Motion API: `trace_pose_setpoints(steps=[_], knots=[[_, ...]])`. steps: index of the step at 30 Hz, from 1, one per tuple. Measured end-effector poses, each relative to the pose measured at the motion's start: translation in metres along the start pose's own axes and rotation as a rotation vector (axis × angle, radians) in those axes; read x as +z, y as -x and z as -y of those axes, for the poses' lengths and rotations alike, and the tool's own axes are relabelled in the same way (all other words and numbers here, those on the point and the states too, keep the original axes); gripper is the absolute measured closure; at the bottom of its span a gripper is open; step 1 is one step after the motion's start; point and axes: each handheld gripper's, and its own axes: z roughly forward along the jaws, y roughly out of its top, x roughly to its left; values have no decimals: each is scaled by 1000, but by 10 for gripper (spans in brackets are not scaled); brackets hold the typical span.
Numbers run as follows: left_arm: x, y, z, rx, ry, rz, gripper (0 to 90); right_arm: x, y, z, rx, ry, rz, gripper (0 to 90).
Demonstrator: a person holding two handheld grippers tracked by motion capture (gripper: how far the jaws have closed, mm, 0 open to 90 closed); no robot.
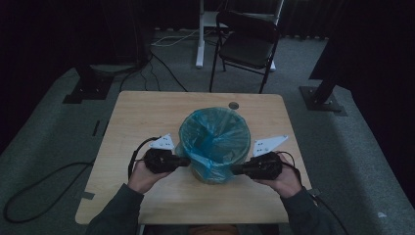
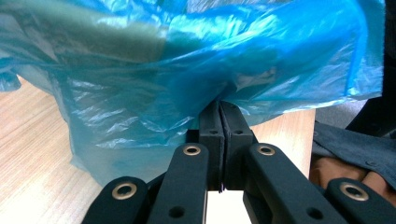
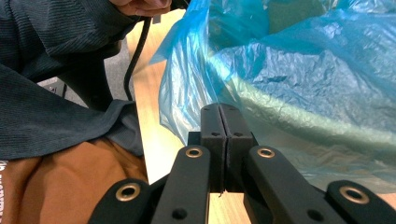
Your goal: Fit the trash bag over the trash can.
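Table (image 1: pixel 147 112) | one bin (image 1: pixel 205 174) | one blue bag (image 1: pixel 214 137) | two grippers pinching bag

Blue bag (image 1: pixel 214 137) — perhaps green bin (image 3: pixel 308 119)

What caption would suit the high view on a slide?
Two hand-held grippers, left and right, pinch a blue plastic liner on a bin atop a wooden table.

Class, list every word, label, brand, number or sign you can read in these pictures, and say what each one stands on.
None can be read: the blue bag, bin, table and both grippers bear no legible text.
Pale marks at the bottom left edge of the right gripper view, on orange cloth: cut off, unreadable.
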Motion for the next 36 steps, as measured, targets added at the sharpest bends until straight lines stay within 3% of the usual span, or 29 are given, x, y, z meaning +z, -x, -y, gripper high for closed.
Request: trace_pose_setpoints(steps=[12,17,25,31,36], knots=[[-1,1,6,-16,5,-7,858,6,11,8,41,-23,7,896],[-18,7,6,-2,48,-12,810,8,15,11,58,-34,11,896],[-36,10,4,16,107,-52,676,9,13,11,56,-34,10,896],[-44,8,2,23,154,-93,625,8,12,11,50,-33,6,896],[-40,6,1,23,141,-113,590,9,12,10,50,-33,2,896]])
